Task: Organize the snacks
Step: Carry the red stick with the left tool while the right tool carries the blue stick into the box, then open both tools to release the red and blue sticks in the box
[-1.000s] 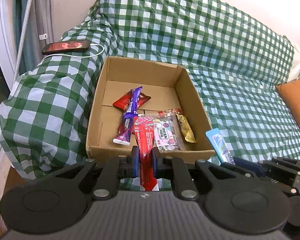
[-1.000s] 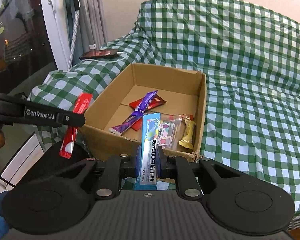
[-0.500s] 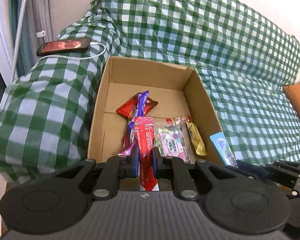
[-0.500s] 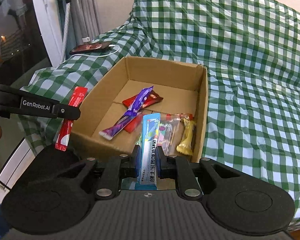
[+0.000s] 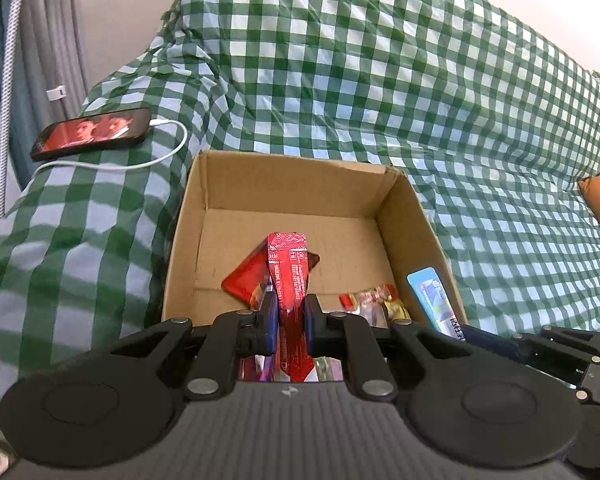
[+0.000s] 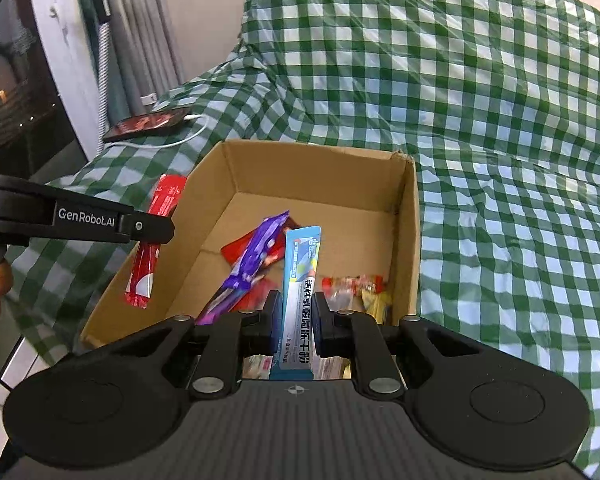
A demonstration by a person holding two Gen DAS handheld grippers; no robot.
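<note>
The left gripper (image 5: pixel 291 322) clamps a slim red snack stick (image 5: pixel 290 276); the right gripper (image 6: pixel 296 320) pinches a light-blue sachet (image 6: pixel 301 280) over the cardboard box (image 6: pixel 406 240).

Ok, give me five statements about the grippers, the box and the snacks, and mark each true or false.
1. The left gripper is shut on a red packet. True.
2. The right gripper is open and holds nothing. False: it is shut on a blue packet.
3. The box has no snacks in it. False: a purple packet, a yellow packet and others lie inside.
4. A phone lies on the checked cloth with a white cable plugged in. True.
5. The phone lies in the box. False: it lies outside, on the cloth to the box's left.
</note>
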